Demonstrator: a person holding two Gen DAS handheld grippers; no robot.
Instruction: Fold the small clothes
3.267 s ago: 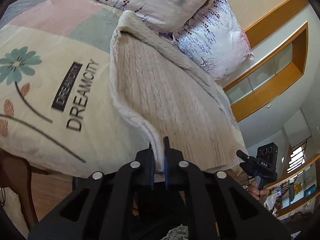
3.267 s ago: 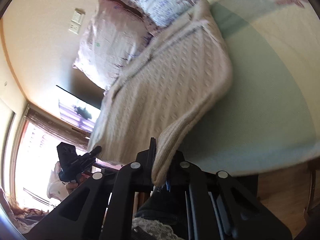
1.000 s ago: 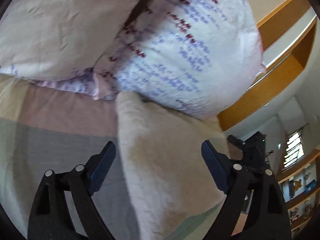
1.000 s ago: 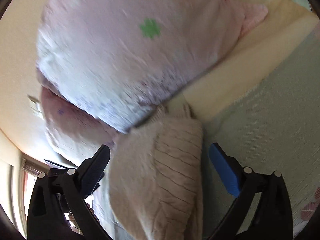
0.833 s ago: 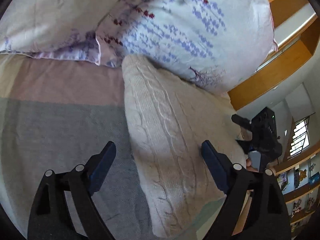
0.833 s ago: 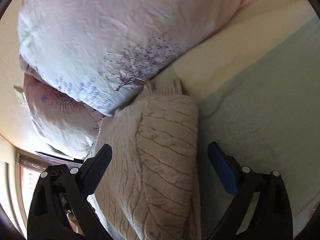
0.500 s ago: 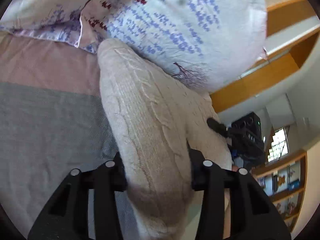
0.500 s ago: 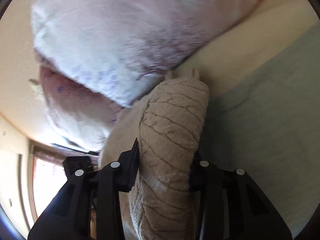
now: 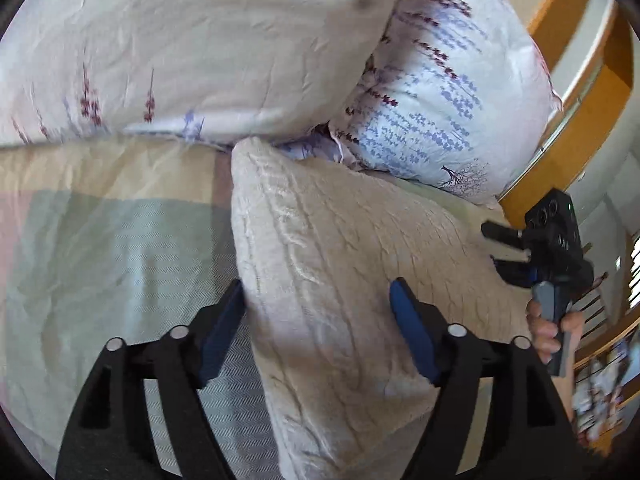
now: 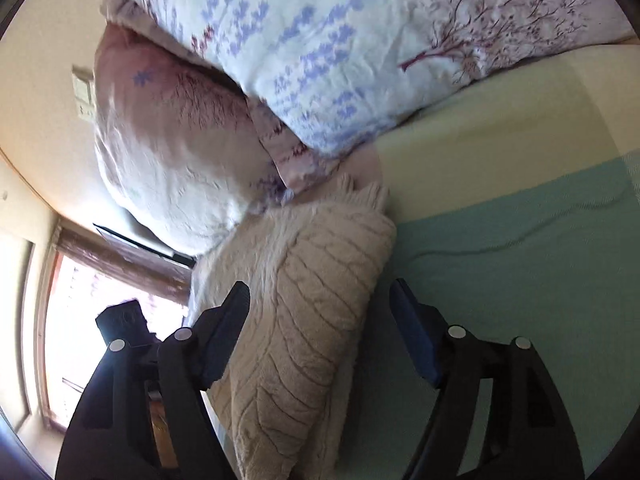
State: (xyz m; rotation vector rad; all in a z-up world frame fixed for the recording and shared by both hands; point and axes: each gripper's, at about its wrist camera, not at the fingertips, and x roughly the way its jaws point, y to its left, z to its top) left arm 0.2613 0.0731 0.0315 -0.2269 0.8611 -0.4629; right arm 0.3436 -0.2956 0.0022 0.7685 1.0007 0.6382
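Left wrist: both claws [image 9: 318, 304] [image 10: 320, 304] spread astride soft, thick sweater [image 9: 340, 264] below pillow [image 9: 440, 92]; likely limp, grip folded edge.

2 floral pillows [image 9: 440, 92] | patchwork bedcover [image 9: 100, 240] | wall switch [image 10: 83, 92] | window [image 10: 76, 320]

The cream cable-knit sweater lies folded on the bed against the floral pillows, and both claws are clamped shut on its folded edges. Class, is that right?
Not quite. The sweater does lie folded on the bed against the pillows, but both claws are open: the left claw in the left wrist view and the right claw in the right wrist view only straddle its edges.
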